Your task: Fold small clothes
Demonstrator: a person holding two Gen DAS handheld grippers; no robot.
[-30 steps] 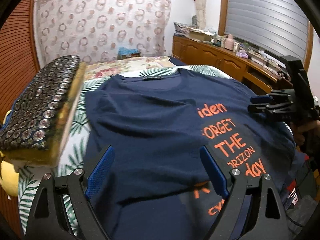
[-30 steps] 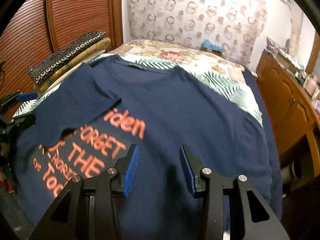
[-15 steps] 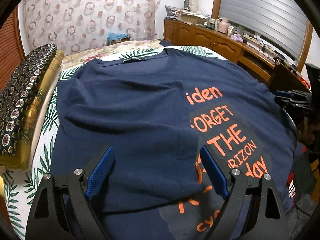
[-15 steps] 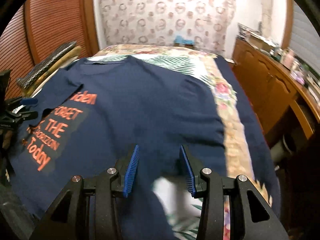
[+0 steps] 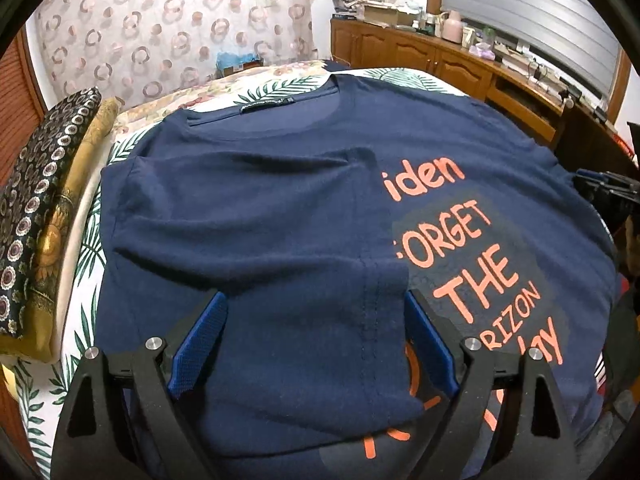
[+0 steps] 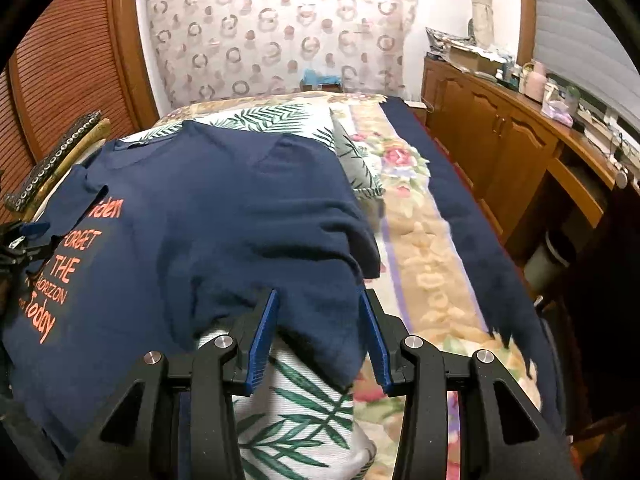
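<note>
Right now my left tongs [image 5: 316, 340] are spread wide, hovering low over the navy T-shirt [image 5: 256, 216] with nothing pinched between the blue pads [image 5: 198, 344]; the folded-in sleeve [image 5: 360, 332] lies flat between them, though I cannot tell whether the pads touch the cloth. My right tongs [image 6: 318, 334] stand partly apart, and the loose edge of the shirt's other sleeve [image 6: 320, 320] sits in the gap between their pads, which do not look to be pressing on it. The shirt is spread face up on the bed [image 6: 416, 240], collar [image 5: 264, 108] toward the far end, on top of a white cover printed with green leaves [image 6: 296, 412]. Its left side is folded over the middle and hides the start of the orange lettering [image 5: 460, 256], which reads "iden", "ORGET", "THE". Beside the shirt, along the bed's left edge, is a stack of patterned cushions [image 5: 36, 216]. A floral blanket [image 6: 420, 264] with a dark blue border runs down the bed's right side, near a wooden cabinet [image 6: 500, 136] with clutter on top. A curtain with ring patterns [image 5: 172, 24] hangs behind the bed.
</note>
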